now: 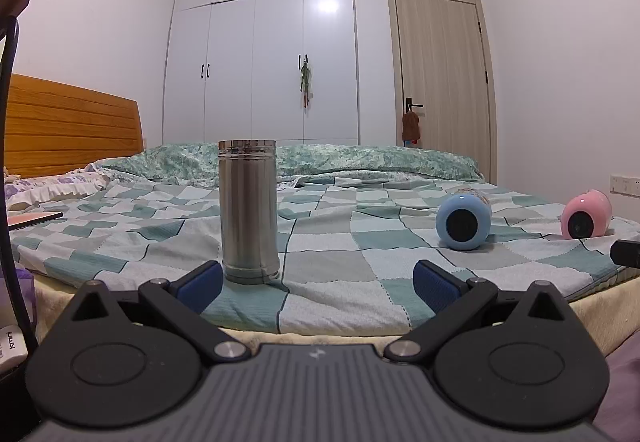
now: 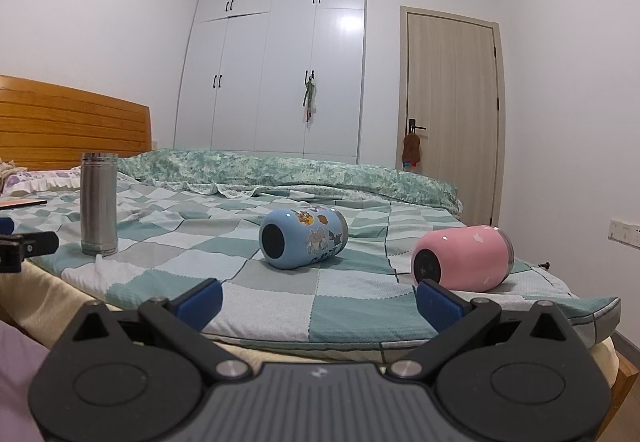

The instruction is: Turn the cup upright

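Note:
A steel cup (image 1: 248, 212) stands on end on the checkered bedspread, just beyond my left gripper's left finger; it also shows in the right wrist view (image 2: 99, 204). A blue cartoon cup (image 2: 303, 239) lies on its side mid-bed, base toward me; it also shows in the left wrist view (image 1: 464, 221). A pink cup (image 2: 462, 258) lies on its side at the right, just beyond my right gripper's right finger, and appears in the left wrist view (image 1: 586, 214). My left gripper (image 1: 318, 284) is open and empty. My right gripper (image 2: 319, 300) is open and empty at the bed's front edge.
The checkered bedspread (image 2: 248, 282) covers the bed, with a rolled green quilt (image 2: 280, 170) behind the cups. A wooden headboard (image 1: 68, 126) stands at the left. White wardrobe (image 1: 260, 54) and a door (image 1: 440, 74) lie beyond. A tablet-like object (image 1: 34, 220) lies at left.

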Demonstrator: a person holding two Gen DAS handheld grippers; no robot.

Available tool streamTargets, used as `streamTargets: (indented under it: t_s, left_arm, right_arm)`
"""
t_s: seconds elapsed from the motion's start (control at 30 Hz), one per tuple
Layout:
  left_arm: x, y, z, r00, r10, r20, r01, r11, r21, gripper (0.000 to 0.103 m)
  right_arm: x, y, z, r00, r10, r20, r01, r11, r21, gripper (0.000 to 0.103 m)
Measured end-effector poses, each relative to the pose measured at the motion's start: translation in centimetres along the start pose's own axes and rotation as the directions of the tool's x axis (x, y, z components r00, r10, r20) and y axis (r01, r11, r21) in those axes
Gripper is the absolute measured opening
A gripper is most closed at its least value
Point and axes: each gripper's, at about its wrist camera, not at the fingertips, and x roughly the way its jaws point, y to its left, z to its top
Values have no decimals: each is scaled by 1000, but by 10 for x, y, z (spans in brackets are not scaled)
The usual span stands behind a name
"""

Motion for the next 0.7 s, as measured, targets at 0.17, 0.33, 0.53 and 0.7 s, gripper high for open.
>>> streamTargets:
  t_s: [0.17, 0.33, 0.53, 0.7]
  left_arm:
    - [0, 0, 0, 1000, -2, 1, 2, 1000, 0, 103]
    - [-1, 0, 0, 1000, -1, 2, 1, 1000, 0, 103]
    - [-1, 0, 0, 1000, -3, 3, 3, 1000, 0, 103]
    - [-2, 0, 1, 1000, -5, 3, 5, 1000, -1, 103]
  right_arm:
    - [0, 0, 0, 1000, 0, 1, 0, 1000, 0, 103]
    - [0, 0, 0, 1000, 0, 1, 0, 1000, 0, 103]
    - [0, 0, 0, 1000, 0, 2, 0, 1000, 0, 103]
    - [0, 0, 0, 1000, 0, 2, 0, 1000, 0, 103]
